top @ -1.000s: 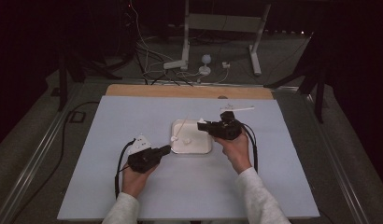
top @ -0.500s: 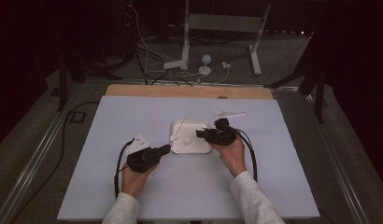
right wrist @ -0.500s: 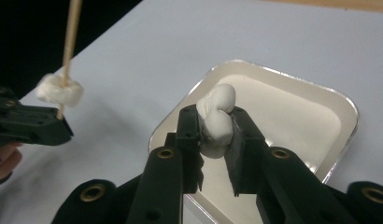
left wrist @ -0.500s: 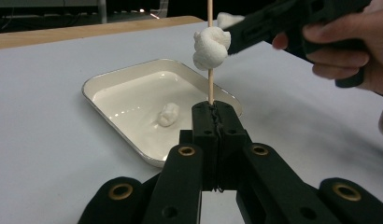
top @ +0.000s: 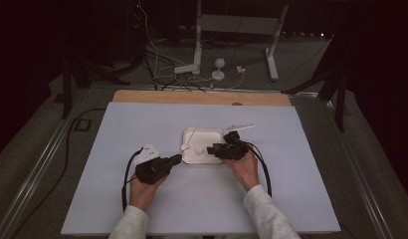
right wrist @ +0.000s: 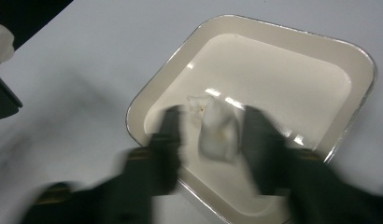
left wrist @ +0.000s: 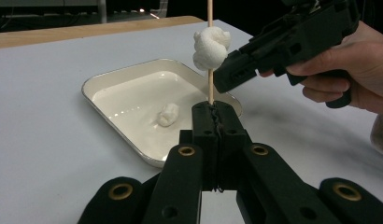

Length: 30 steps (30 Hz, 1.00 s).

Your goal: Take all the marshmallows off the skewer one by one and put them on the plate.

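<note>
Nearest us, our left hand-held gripper rests low on the pale blue-grey counter, just off the near-left corner of the tray. Its jaws are clenched on a thin wooden skewer, which stands upright out of them. A white, knobbly marshmallow sits threaded on the skewer, above the jaw tips and clear of them.

Just beyond lies the shallow cream-white rectangular enamel tray, flat on the counter. A second white marshmallow piece lies loose on the tray floor, toward its middle.

Our right hand-held gripper comes in over the right side of the tray, nose pointed down at that loose piece. Its jaws have just been opening; they stand apart with the marshmallow between them. The view is motion-blurred, but we see a gap on each side of the piece, so the grip reads as released.

In the left gripper view the right gripper's body sits just beside the skewered marshmallow.
</note>
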Tool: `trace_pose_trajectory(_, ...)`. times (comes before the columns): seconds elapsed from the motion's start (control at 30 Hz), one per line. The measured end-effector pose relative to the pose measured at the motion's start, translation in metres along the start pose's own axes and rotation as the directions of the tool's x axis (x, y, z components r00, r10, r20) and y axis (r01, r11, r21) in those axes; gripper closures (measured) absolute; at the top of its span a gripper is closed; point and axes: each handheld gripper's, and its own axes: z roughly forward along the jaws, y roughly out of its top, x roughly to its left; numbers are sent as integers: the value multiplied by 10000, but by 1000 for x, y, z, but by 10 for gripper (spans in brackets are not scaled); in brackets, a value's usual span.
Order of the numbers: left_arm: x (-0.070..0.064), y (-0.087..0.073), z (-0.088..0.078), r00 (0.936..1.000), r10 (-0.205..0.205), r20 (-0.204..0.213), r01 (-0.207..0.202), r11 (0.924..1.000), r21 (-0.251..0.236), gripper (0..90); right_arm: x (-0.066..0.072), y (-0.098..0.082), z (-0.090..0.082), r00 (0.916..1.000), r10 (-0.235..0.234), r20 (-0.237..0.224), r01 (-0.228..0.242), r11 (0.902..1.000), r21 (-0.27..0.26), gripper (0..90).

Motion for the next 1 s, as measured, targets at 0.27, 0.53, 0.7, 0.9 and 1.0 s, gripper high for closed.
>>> trace_pose_trajectory(0.27,0,0,0,10000,-18,-44,18,10000,-1,900,6,3,-10,9998,22,-218,-33,9988,-482,247)
trace_pose_trajectory(0.53,0,0,0,10000,-40,-75,40,10000,-7,900,14,8,-19,9960,61,-891,-136,9964,-839,197)
trace_pose_trajectory(0.7,-1,0,1,10000,-65,-25,65,10000,-48,900,21,10,-19,9917,-85,-1283,-32,9959,-905,221)
trace_pose_trajectory(0.9,-1,1,0,10000,-68,-13,68,9999,-80,900,29,11,-17,9870,-246,-1591,101,9958,-910,247)
trace_pose_trajectory(1.0,-1,1,0,10000,-82,-1,82,9999,-88,900,31,11,-16,9858,-293,-1652,141,9956,-921,249)
